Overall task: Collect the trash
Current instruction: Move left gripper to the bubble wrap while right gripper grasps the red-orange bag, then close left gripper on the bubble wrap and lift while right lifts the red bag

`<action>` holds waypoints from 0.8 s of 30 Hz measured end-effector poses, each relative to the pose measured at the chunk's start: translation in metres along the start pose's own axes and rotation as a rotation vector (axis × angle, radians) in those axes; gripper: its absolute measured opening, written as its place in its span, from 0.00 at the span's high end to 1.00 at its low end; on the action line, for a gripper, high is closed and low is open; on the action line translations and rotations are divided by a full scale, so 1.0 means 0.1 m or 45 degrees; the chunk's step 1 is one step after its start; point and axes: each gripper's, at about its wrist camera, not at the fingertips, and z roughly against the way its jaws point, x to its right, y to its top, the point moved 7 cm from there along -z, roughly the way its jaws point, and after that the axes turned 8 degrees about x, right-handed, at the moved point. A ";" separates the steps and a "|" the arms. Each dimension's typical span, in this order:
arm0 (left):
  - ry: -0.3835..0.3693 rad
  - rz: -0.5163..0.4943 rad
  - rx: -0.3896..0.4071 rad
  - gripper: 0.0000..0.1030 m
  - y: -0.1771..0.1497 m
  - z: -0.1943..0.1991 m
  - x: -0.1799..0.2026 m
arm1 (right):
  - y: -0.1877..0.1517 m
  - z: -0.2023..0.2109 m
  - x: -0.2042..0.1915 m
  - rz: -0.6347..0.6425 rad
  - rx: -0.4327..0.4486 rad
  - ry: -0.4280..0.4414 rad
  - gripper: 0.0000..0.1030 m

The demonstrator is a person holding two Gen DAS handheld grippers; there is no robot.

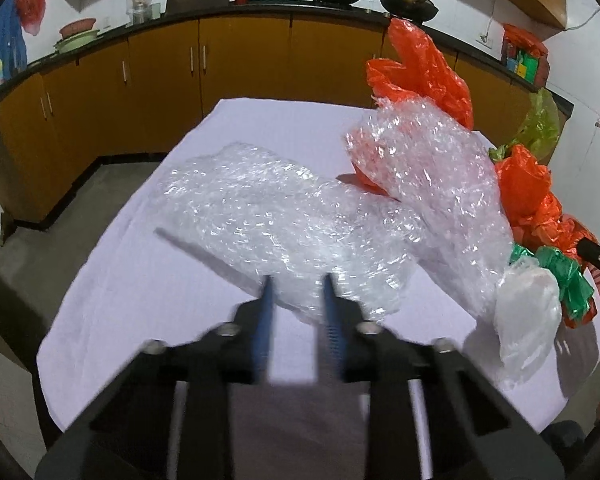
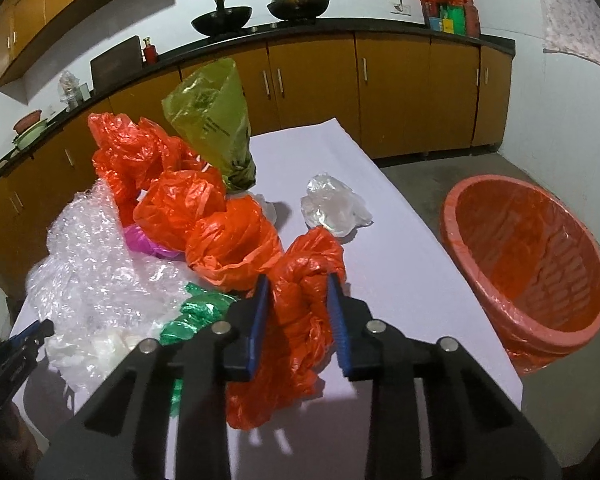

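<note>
Straddling orange bag [image 2: 300, 304], right gripper [image 2: 298, 286] open, left gripper [image 1: 299, 286] open at bubble wrap [image 1: 276, 220]

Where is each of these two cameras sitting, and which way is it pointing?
Left wrist view: rides on the left tool, looking along its fingers over the bubble wrap toward the kitchen cabinets.
Right wrist view: rides on the right tool, fingers either side of an orange bag, lined bin at right.
Both show the white-covered table, bubble wrap and woks.
</note>
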 end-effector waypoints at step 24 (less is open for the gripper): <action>-0.004 0.088 -0.001 0.37 0.23 -0.07 -0.14 | 0.14 0.17 0.06 -0.049 0.062 0.033 0.56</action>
